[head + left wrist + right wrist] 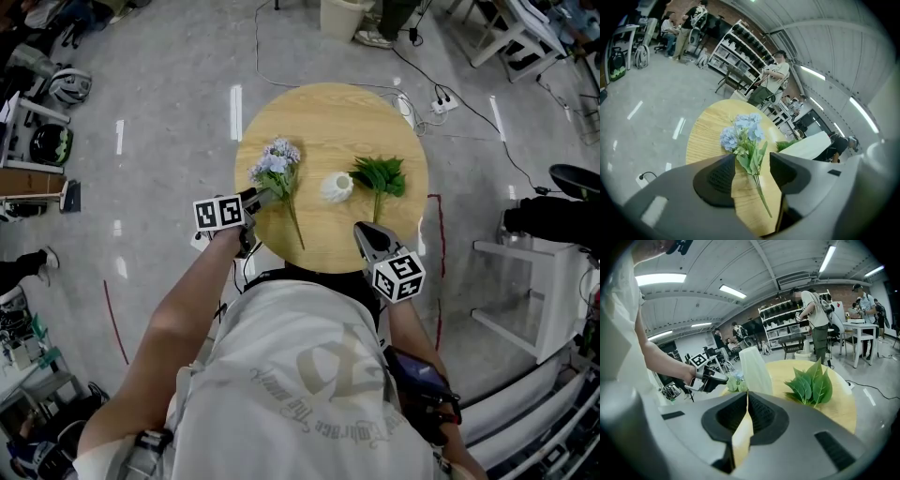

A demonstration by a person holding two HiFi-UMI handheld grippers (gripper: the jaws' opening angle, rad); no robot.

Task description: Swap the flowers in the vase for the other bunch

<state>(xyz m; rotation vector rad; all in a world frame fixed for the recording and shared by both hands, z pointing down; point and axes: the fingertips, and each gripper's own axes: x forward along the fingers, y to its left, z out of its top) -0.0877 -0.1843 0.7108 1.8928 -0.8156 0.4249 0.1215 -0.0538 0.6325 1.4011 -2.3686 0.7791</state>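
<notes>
The round, wood-grain surface (328, 112) carries a blue flower bunch (277, 161) lying flat at the left. A white tapered vase (337, 187) stands upright at the centre, and a green leafy bunch (379, 175) lies flat at the right. The person's torso hides the surface's near edge. The left tongs (261, 198) are tilted down, open astride the blue bunch's leaves without pressing them. The right tongs (362, 231) are closed and empty.

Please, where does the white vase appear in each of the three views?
Head view: white vase in the middle of the round wooden table.
Left gripper view: vase right of centre, above the right-hand jaw.
Right gripper view: vase at centre, above the jaws.
Shared landmark: that table.
</notes>
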